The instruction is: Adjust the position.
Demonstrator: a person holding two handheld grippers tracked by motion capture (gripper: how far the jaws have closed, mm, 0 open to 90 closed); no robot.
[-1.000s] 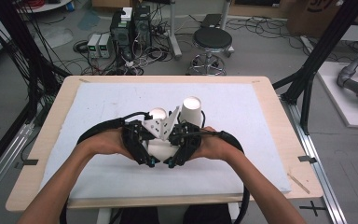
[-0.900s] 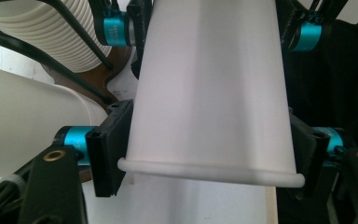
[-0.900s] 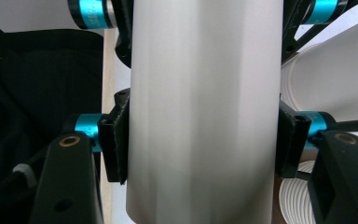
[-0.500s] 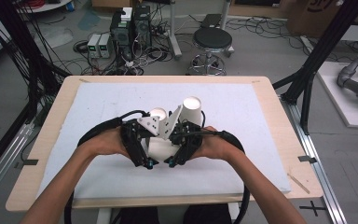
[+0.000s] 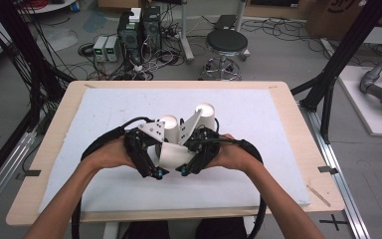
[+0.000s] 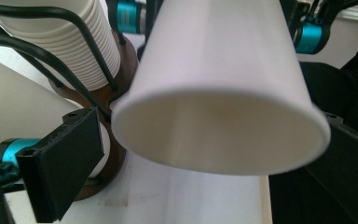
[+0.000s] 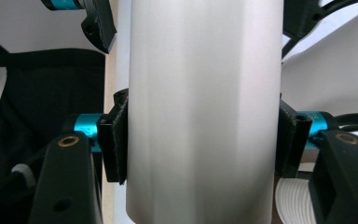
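1. In the high view, 2 forearms are coming in from the near edge, and the hands are meeting over the middle of the counter (image 5: 288, 124).
2. The left gripper (image 5: 155, 172) is sitting just beside the right gripper (image 5: 183, 171), with a white cup (image 5: 171, 155) lying between them.
3. In the right gripper view, the fingers (image 7: 114, 140) of the right gripper are clamping this cup (image 7: 205, 112) on both sides, so they are pressing on its wall.
4. In the left gripper view, the fingers (image 6: 60, 172) of the left gripper are standing wide apart, and the open mouth of the cup (image 6: 219, 135) is facing the camera between them without touching them.
5. Behind it, a stack of cups (image 6: 81, 51) is standing in a black wire holder (image 6: 70, 70).
6. Farther on the counter, 2 upright cup stacks (image 5: 206, 115) are standing side by side.
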